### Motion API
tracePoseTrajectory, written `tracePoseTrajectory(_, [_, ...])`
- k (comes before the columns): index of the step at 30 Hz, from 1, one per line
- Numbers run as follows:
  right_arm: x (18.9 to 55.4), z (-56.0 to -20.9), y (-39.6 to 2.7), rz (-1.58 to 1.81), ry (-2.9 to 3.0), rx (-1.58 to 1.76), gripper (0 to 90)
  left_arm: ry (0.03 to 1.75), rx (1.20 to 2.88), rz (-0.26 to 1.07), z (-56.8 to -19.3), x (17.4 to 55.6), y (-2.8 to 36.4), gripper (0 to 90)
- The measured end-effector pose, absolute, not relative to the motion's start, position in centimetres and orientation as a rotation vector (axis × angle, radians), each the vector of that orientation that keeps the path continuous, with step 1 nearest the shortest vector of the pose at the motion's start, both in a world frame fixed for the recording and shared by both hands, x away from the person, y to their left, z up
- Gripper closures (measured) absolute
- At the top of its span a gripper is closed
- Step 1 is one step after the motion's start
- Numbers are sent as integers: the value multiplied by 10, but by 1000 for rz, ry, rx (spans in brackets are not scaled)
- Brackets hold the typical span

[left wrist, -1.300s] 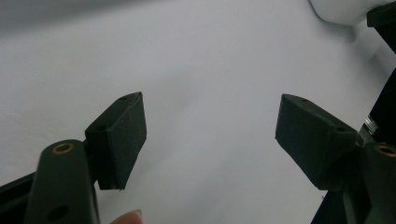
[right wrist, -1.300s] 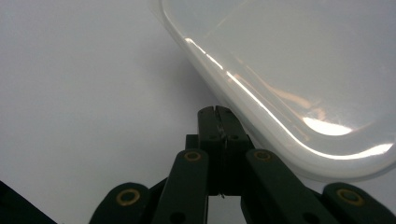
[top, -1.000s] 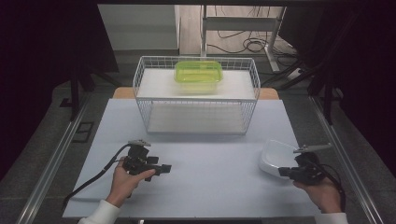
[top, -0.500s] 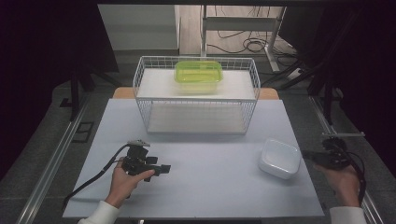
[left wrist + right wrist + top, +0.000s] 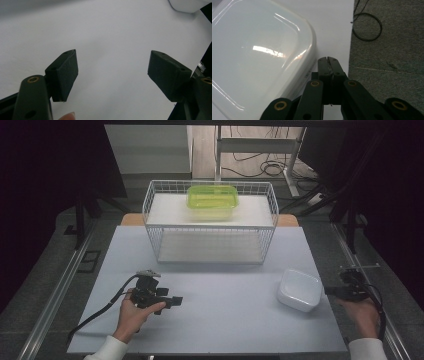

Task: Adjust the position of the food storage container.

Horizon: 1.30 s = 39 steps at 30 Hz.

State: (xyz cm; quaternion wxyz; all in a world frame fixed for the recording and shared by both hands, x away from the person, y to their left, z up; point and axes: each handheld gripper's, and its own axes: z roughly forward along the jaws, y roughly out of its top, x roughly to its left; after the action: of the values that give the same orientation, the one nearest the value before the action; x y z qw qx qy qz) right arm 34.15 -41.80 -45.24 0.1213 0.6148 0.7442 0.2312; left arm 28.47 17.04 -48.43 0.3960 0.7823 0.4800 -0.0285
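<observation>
Resting upside down near the right edge of the pale grey desk [image 5: 210, 320], the white square plastic container with rounded corners [image 5: 299, 290] lies by itself, untouched. In the right gripper view its glossy, translucent base [image 5: 259, 52] takes up the left part of the picture, with a line of small print along its rim.

The right gripper [image 5: 334, 291] sits just beside that container, at the desk's right edge, pointing towards it from the side. Its two black fingers [image 5: 323, 66] are pressed flat together with nothing between them, and their tips lie next to the container's rim; whether they touch it cannot be told. Beyond the desk edge, grey carpet [image 5: 392, 50] shows with a loop of dark cable lying on it.

The left gripper [image 5: 172, 301] is held low over the front left part of the desk, well apart from the container, its cable trailing off towards the desk's front left corner. Its fingers [image 5: 65, 72] stand wide apart over bare desk, gripping nothing. A corner of the white container [image 5: 187, 5] appears at the top right of the left gripper view.

At the back of the desk stands a white wire basket [image 5: 210, 227]. A lime-green translucent plastic box [image 5: 212, 199] rests on the basket's upper shelf, near its back.
</observation>
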Motion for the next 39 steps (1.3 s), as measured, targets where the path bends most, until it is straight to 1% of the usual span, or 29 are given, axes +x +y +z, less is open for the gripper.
tracePoseTrajectory(11, [344,-455,-397,662,2226,1751,887,1214,1982,-71,-483,284,171,237])
tracePoseTrajectory(13, [346,-455,-387,661,2249,1720,887,1215,1977,-72,-483,285,171,238])
tracePoseTrajectory(27, [353,-458,-356,694,2291,1666,887,1219,1971,-72,-483,285,171,239])
tracePoseTrajectory(34, [354,-461,-327,706,2341,1610,887,1220,1969,-78,-483,285,171,239])
tracePoseTrajectory(35, [354,-462,-317,704,2354,1595,887,1220,1965,-77,-482,285,172,239])
tracePoseTrajectory(39, [355,-466,-299,696,2383,1568,887,1219,1960,-73,-482,285,173,239])
